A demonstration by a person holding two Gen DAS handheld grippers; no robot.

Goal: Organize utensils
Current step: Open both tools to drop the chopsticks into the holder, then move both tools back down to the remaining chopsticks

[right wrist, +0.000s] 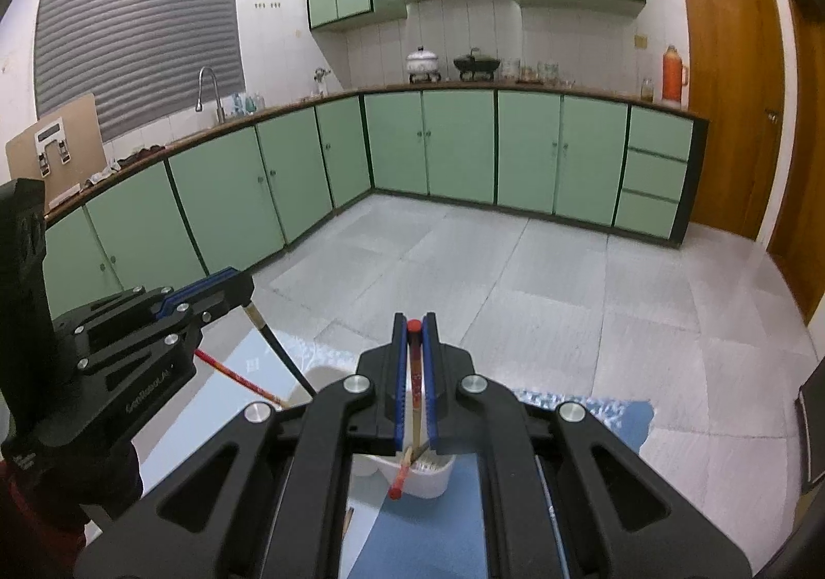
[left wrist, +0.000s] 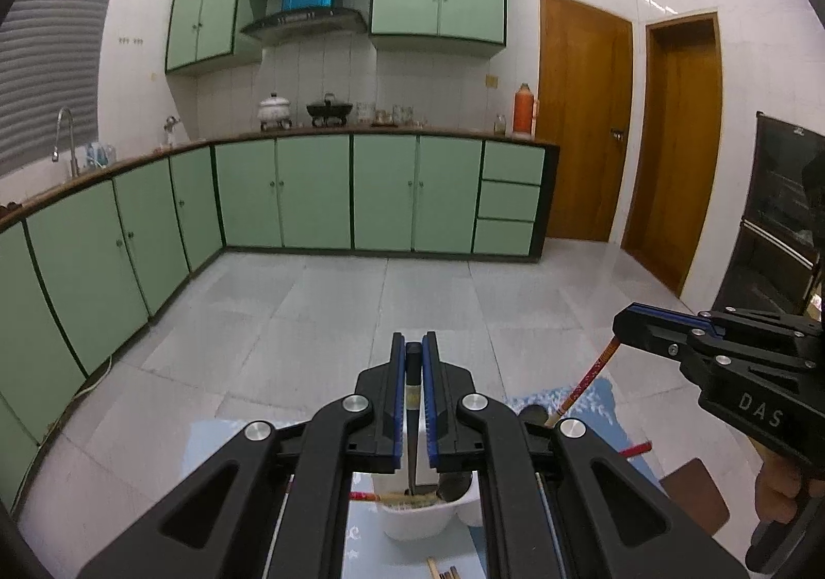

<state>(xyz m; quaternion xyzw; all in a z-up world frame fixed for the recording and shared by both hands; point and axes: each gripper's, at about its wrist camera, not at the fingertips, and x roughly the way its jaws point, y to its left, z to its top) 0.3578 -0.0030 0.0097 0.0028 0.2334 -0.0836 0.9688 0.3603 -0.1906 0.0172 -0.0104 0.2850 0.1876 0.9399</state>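
In the left wrist view, the left gripper (left wrist: 414, 362) fills the lower centre of the frame. Its blue-lined fingers (left wrist: 397, 393) are drawn narrow and are clamped on a black chopstick (left wrist: 413, 424), which is held upright between them; its lower end reaches down into a white container (left wrist: 420, 517) at the bottom centre. Other sticks, one with a red end, are seen lying in that container. The container is set on a desk covered by a blue patterned cloth (left wrist: 593, 398). At the right edge the right gripper (left wrist: 626, 321) is seen from the side, its fingers pressed together on a red-and-yellow chopstick (left wrist: 582, 383) that slants down toward the lower left. A hand (left wrist: 784, 486) is wrapped around that gripper's handle at the lower right.

In the right wrist view, the right gripper (right wrist: 414, 347) occupies the lower centre, and its fingers (right wrist: 398, 388) are closed narrowly on the red-and-yellow chopstick (right wrist: 415, 383). The stick's red tip shows above the fingers; below them a red-ended stick is seen over the white container (right wrist: 428, 476). At the left the left gripper (right wrist: 242, 290) is seen side-on, the black chopstick (right wrist: 283, 352) slanting from it down toward the container. The blue cloth (right wrist: 619, 414) is spread beneath.
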